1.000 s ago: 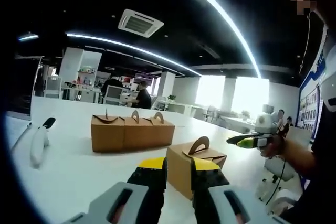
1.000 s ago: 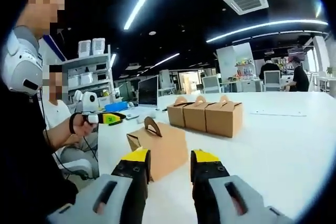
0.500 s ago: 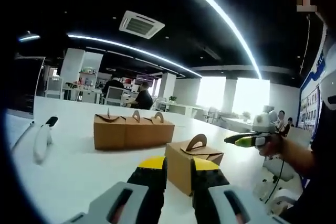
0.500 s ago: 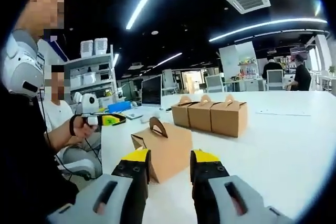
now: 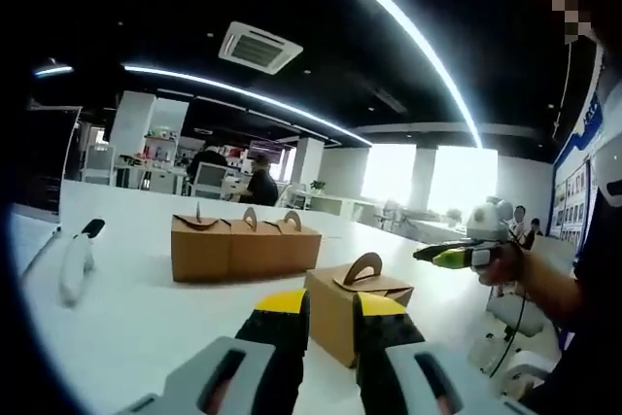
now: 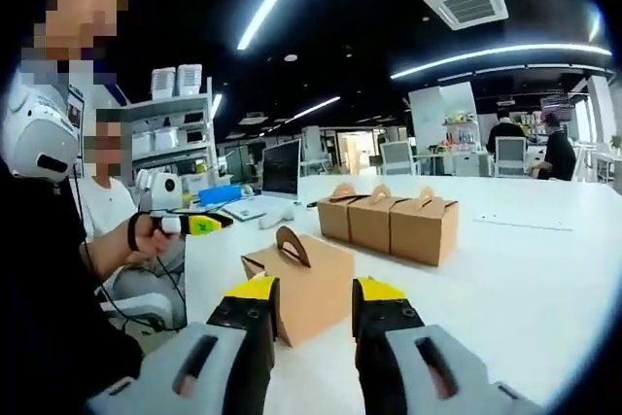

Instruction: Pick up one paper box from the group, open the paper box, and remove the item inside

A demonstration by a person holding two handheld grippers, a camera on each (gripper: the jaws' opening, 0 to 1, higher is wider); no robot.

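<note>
A lone brown paper box (image 5: 342, 306) with an arched handle stands on the white table (image 5: 146, 308), just beyond my left gripper (image 5: 330, 305). That gripper's yellow-tipped jaws are open with nothing between them. Further back, three similar boxes (image 5: 243, 246) stand in a row, touching. In the right gripper view the lone box (image 6: 306, 281) sits just past my right gripper (image 6: 316, 291), which is open and holds nothing. The row of three (image 6: 389, 224) lies behind it. Each gripper also shows in the other's view, held up by a hand: the right gripper (image 5: 455, 256) and the left gripper (image 6: 197, 224).
A white handle-like object (image 5: 73, 261) lies on the table at the left. A monitor (image 6: 282, 168) and a keyboard stand at the table's far end. One person sits beside the table (image 6: 102, 216). Other people sit at desks in the background.
Both views have shifted slightly with the hands. In the right gripper view the lone box looks a little nearer. Nothing has been taken hold of or opened.
</note>
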